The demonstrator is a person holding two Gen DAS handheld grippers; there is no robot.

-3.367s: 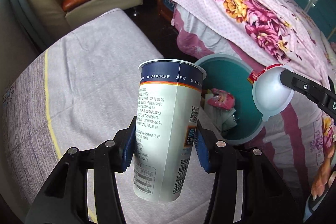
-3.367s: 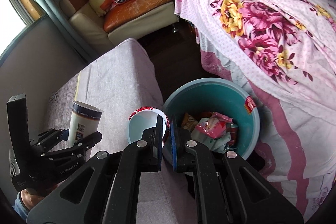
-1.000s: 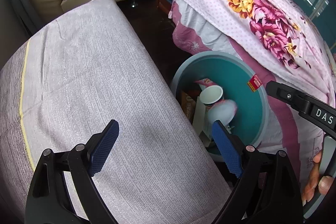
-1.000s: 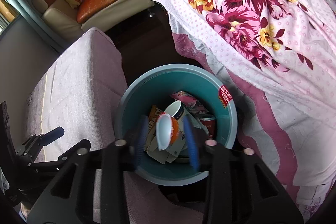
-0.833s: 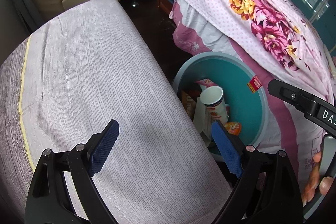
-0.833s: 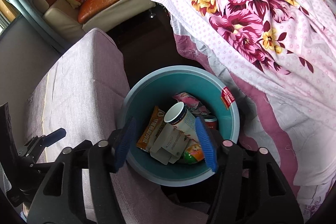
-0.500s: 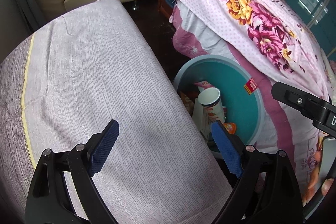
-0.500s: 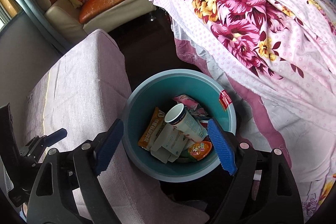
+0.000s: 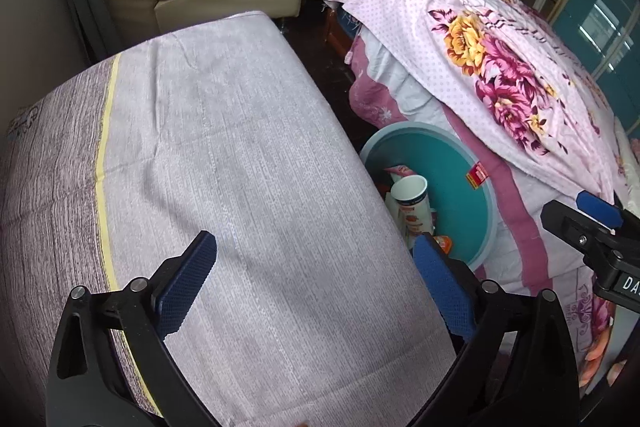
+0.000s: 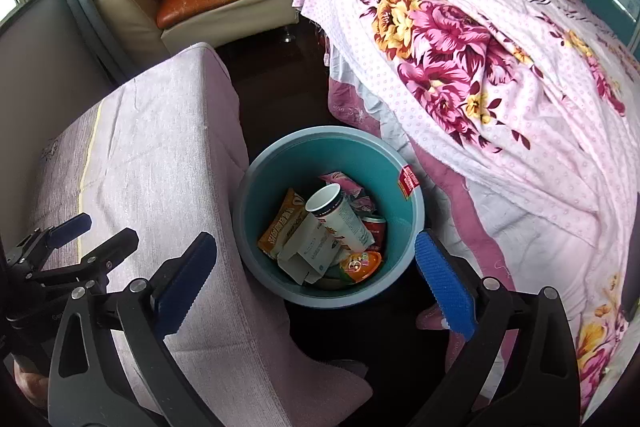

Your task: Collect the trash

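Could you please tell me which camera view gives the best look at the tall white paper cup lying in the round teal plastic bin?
The right wrist view shows the tall white paper cup best: it looks down into the round teal plastic bin, showing the cup's mouth and printed side. The left wrist view catches the cup from the side, partly hidden behind the pale fabric-covered surface.

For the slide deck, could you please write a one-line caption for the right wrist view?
Right tongs opening, empty, above the teal bin holding a paper cup and snack wrappers.

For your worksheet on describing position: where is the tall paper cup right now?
In the right wrist view, the cup lies tilted inside the teal bin on the floor, between the covered bench and the floral bed, resting on wrappers beside a red can.
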